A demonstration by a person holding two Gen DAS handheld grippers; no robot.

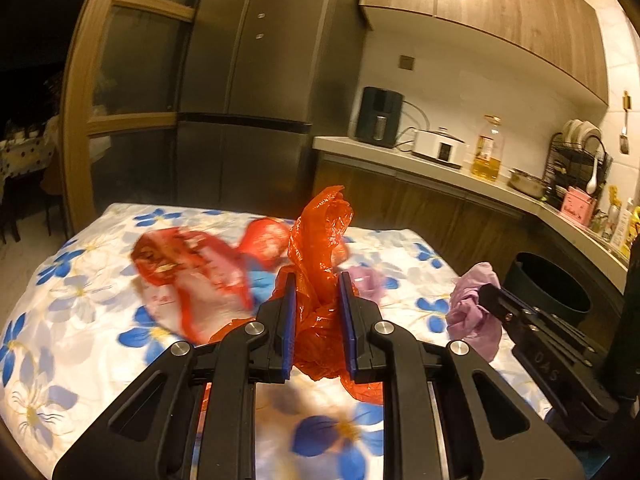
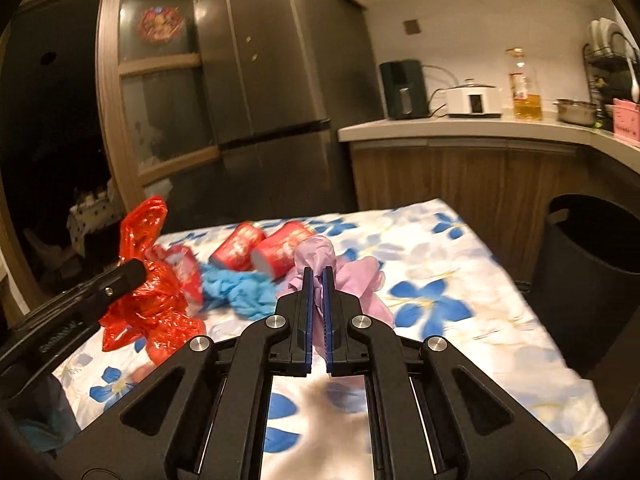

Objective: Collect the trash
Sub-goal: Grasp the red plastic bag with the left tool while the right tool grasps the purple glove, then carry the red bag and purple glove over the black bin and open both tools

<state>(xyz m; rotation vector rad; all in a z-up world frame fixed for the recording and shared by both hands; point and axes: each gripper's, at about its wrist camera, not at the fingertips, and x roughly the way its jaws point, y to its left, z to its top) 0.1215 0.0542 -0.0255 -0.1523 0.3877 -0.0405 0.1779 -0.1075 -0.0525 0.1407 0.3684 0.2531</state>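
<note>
Item one, the orange-red plastic bag (image 1: 320, 280): thin, glossy, crinkled film, bunched into a rumpled column. We find it clamped between the blue-padded fingers (image 1: 289, 312) of the left gripper (image 1: 318, 292), its top standing above them and its tail trailing onto the tabletop (image 1: 80, 340).

Item two, the lilac glove (image 2: 318, 280): soft, matte, limp rubbery sheet, crumpled. We find it pinched between the nearly closed fingers (image 2: 309, 308) of the right gripper (image 2: 318, 280), with loose folds spilling out to the right of them.

Item three, two red paper cups (image 2: 260, 250), cylindrical, printed in white, lying on their sides just beyond the lilac glove. Their print is too blurred for us to read.

Item four, a blue glove (image 2: 240, 286), wrinkled, in a heap just left of the lilac glove and in front of the cups.

Item five, a red-and-white wrapper (image 1: 188, 280), left of the lilac glove; motion blur hides its shape from us.

All rest on the tabletop, covered in smooth white cloth printed with blue flowers.

Item six, a dark round bin (image 2: 592, 256), open-topped, right of the lilac glove beside the tabletop, cut off by the picture edge.
</note>
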